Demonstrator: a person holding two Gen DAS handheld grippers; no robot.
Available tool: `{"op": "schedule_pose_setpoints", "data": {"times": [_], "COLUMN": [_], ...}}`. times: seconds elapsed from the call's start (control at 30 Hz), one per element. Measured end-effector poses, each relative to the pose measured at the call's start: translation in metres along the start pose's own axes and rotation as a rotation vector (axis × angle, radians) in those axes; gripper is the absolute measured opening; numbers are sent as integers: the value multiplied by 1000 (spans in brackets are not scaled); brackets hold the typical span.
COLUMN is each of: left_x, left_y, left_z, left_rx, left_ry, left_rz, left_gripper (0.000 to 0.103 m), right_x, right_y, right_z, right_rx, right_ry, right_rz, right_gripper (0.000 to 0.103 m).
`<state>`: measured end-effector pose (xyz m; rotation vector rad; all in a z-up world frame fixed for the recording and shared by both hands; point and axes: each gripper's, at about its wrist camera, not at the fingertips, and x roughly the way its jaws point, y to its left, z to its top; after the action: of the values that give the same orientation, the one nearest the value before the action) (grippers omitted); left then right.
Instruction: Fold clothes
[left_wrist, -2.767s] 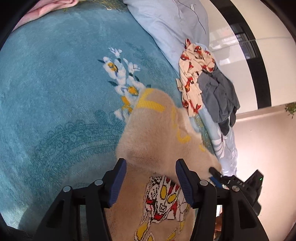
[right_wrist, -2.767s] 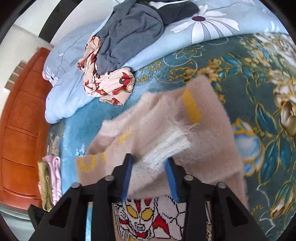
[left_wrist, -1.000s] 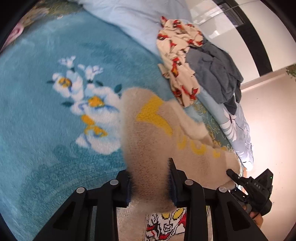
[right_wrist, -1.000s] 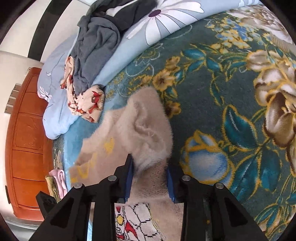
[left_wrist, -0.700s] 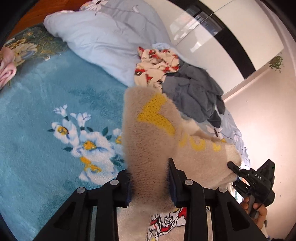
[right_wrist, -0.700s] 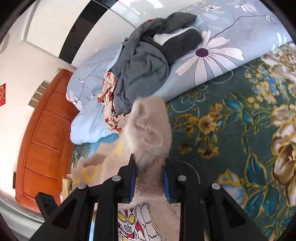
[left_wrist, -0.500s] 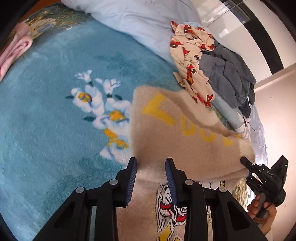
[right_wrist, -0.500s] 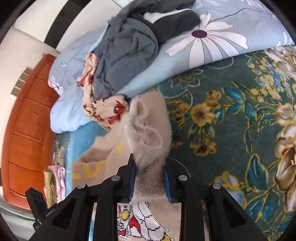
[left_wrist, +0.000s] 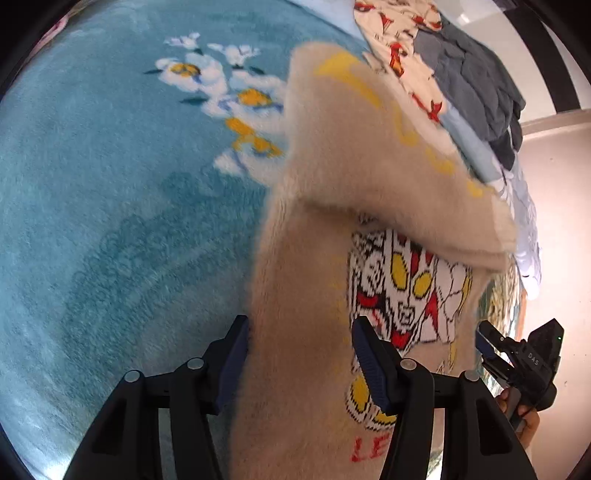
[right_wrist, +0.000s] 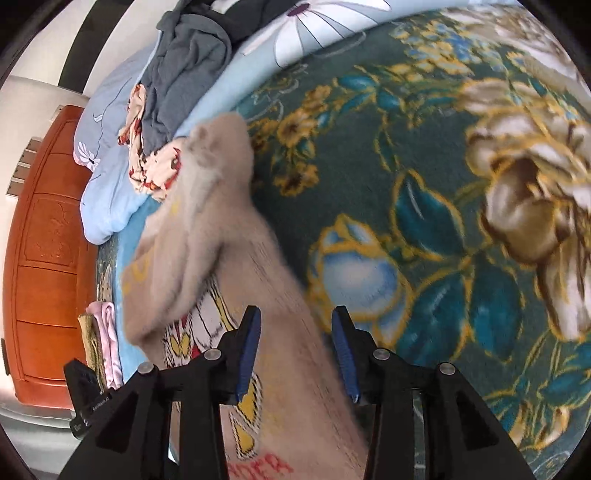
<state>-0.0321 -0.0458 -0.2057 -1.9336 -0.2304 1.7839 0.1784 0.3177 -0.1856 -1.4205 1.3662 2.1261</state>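
A fuzzy beige sweater (left_wrist: 306, 258) with a cartoon print and yellow letters lies on the bed blanket (left_wrist: 110, 184). Its far part is folded towards me over the print and looks blurred. My left gripper (left_wrist: 301, 354) hovers over the near part of the sweater. Its jaws are opening, the fabric lies between them and the pads do not press on it. My right gripper (right_wrist: 295, 347) stands over the sweater's (right_wrist: 221, 229) right edge, jaws also opening, free of the fabric. Each wrist view shows the other gripper at its edge: the right gripper (left_wrist: 517, 354), the left gripper (right_wrist: 85, 398).
A cream garment with red figures (left_wrist: 399, 55) and a grey one (left_wrist: 476, 85) are piled on a light blue duvet (right_wrist: 107, 155) at the far side. Folded pink cloth (right_wrist: 107, 332) lies by an orange wooden cabinet (right_wrist: 44, 258). A hand (left_wrist: 524, 421) holds the right gripper.
Both grippers held the sweater's far edge lifted, carried it towards me, then let go. The fold has dropped over the print, both jaws have widened and both grippers have come down.
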Motion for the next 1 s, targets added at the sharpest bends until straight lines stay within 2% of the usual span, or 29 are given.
{"op": "schedule_pose_setpoints", "data": {"times": [0.17, 0.3, 0.47, 0.57, 0.6, 0.63, 0.67, 0.7, 0.77, 0.83, 0.93, 1.0], "left_x": [2, 0, 2, -8, -12, -15, -17, -16, -15, -10, -2, -1], "left_y": [7, 15, 22, 18, 14, 9, 4, -1, -11, -15, -22, -27], "left_z": [-16, -30, -47, -53, -57, -61, -66, -70, -80, -88, -92, -95], "left_rx": [-56, -83, -121, -102, -86, -63, -42, -23, 16, 36, 73, 101], "left_ry": [66, 141, 243, 233, 229, 230, 234, 241, 256, 282, 314, 320], "left_rz": [-28, -57, -103, -161, -189, -217, -222, -197, -147, -65, 6, 28], "left_gripper": [61, 61, 61, 59, 59, 59, 59, 59, 59, 59, 59, 57], "right_x": [2, 0, -9, -18, -20, -22, -26, -30, -38, -44, -49, -49], "right_y": [-10, -15, -15, -12, -10, -8, -5, -2, 3, 6, 8, 7], "right_z": [-41, -63, -78, -82, -83, -82, -81, -80, -76, -70, -64, -63], "right_rx": [-17, -9, -40, -53, -59, -66, -74, -83, -92, -94, -101, -95], "right_ry": [88, 141, 196, 192, 183, 176, 161, 146, 113, 89, 76, 77], "right_rz": [49, 97, 118, 163, 171, 173, 182, 191, 221, 249, 257, 265], "right_gripper": [41, 41, 41, 41, 38, 25, 18, 12, 11, 11, 11, 11]}}
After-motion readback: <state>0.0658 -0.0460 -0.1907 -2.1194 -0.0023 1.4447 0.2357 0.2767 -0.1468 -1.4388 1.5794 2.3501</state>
